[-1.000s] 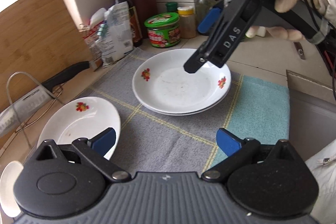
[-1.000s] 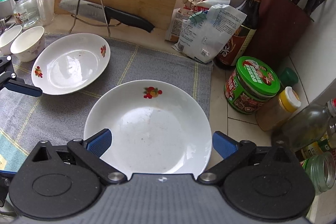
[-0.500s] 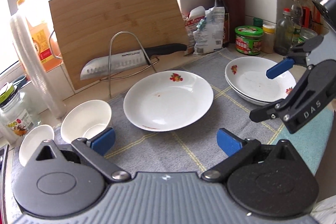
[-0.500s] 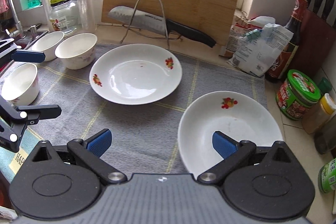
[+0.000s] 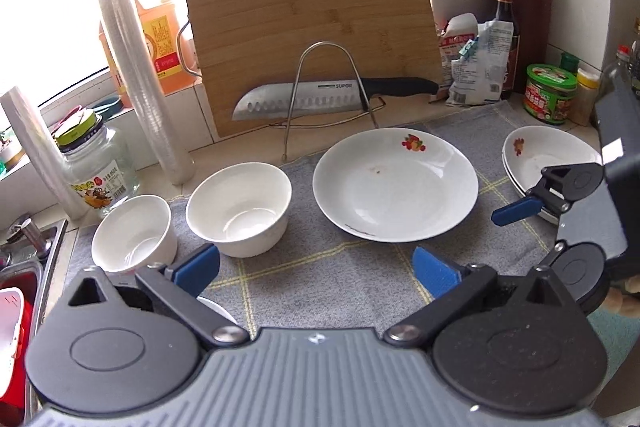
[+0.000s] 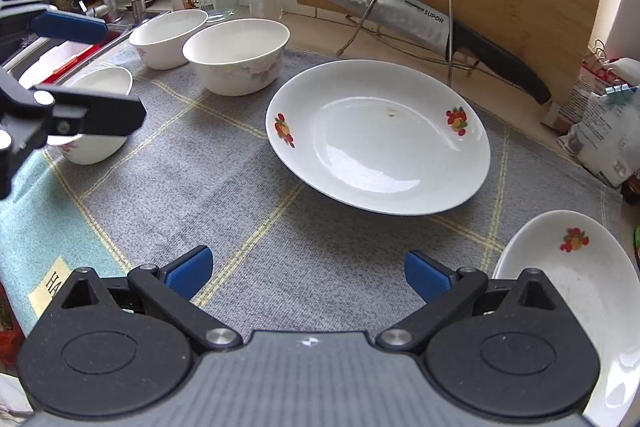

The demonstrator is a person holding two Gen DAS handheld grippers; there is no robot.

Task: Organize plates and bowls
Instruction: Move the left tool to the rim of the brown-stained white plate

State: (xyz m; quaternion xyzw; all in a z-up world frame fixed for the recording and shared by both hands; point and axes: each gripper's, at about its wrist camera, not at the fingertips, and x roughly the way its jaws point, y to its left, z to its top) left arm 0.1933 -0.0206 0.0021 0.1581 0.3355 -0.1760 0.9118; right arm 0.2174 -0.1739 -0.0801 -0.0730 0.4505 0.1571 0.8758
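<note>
A white plate with fruit marks [image 5: 394, 185] lies alone on the grey cloth, also in the right wrist view [image 6: 380, 139]. A stack of two like plates [image 5: 548, 157] sits at the right [image 6: 572, 291]. Two white bowls [image 5: 240, 207] [image 5: 134, 233] stand at the left, and a third bowl [image 6: 94, 115] sits nearer. My left gripper [image 5: 316, 267] is open and empty above the cloth. My right gripper [image 6: 306, 273] is open and empty, left of the stack.
A bamboo cutting board [image 5: 312, 27] leans at the back behind a wire rack holding a knife [image 5: 332, 93]. Jars, bottles, a knife block [image 5: 532, 27] and bags line the wall. A sink [image 5: 24, 287] lies at the far left.
Both grippers have swung left, away from the plate stack. The single plate and the bowls have come into fuller view. Both stay open and empty.
</note>
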